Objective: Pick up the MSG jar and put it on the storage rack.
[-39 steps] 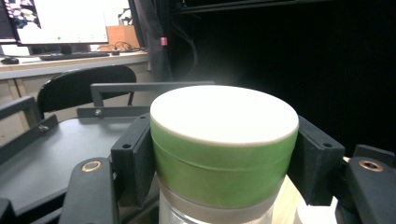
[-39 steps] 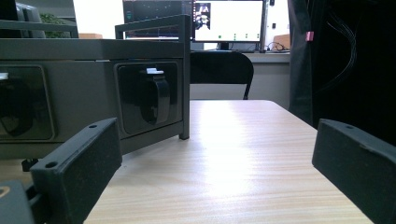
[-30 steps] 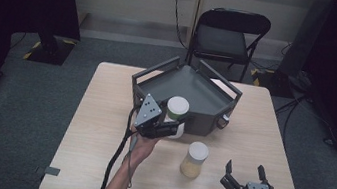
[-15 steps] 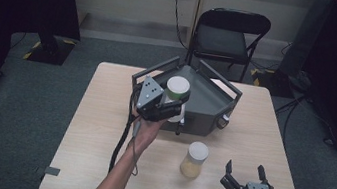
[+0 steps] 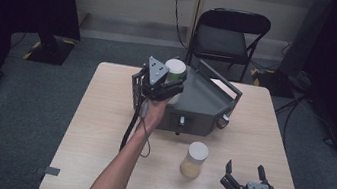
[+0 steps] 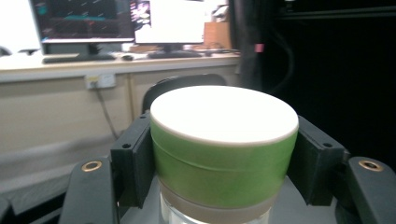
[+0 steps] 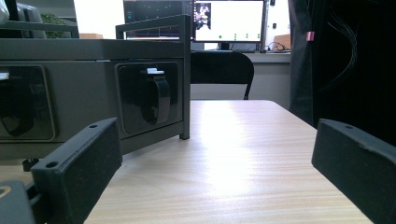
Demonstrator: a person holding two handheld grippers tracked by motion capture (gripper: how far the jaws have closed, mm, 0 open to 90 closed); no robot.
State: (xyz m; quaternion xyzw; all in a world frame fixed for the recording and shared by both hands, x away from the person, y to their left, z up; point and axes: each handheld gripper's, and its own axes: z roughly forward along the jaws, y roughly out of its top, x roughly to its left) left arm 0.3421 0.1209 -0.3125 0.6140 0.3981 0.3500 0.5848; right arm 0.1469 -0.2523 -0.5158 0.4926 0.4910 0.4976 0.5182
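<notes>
Halfway there, looks like: left tongs [image 5: 171,82] pinching the green-lidded jar [image 5: 176,69], held up over the grey bin [image 5: 205,102] at frame centre, not dropped in yet. Second jar [image 5: 194,160] waiting on the table [image 5: 100,130], lower centre. Right tongs [image 5: 244,174] spread, empty, bottom right. Nothing blocking.

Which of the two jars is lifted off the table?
The jar with the green band and white lid, clamped by the left gripper above the grey tray. The other jar, with yellowish contents, stands on the table, ungripped.
</notes>
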